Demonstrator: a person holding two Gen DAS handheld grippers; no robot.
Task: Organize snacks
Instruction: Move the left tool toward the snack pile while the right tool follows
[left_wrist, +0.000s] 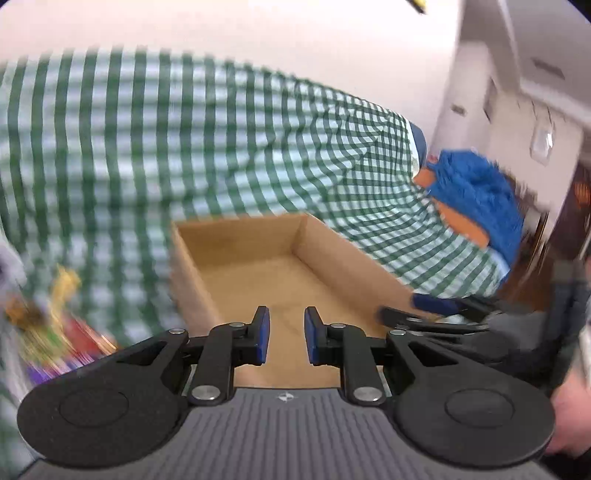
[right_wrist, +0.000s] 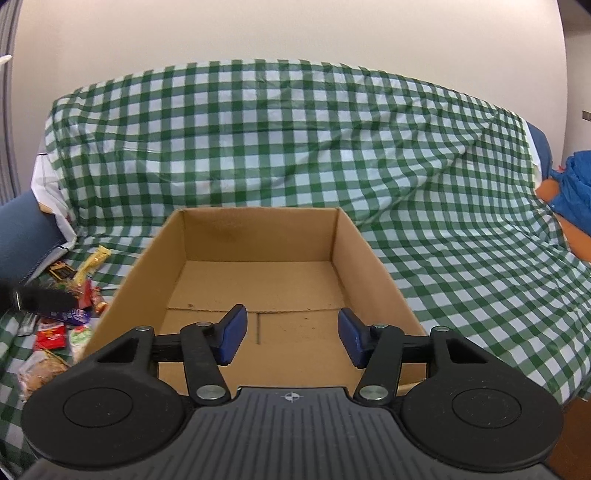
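Both tools hover over the cardboard box (right_wrist: 258, 295): right hand-held gripper (right_wrist: 291, 332) spread wide, left hand-held gripper (left_wrist: 286, 336) parted narrowly, neither holding anything. Snacks (right_wrist: 55, 325) lie heaped left of the box on the green-checked cloth (right_wrist: 295, 147). Wrapper print unreadable. Blue fleece (left_wrist: 476, 188) sits at right.

Home living room: cloth-draped sofa (right_wrist: 295, 147), plush toy (left_wrist: 476, 192).
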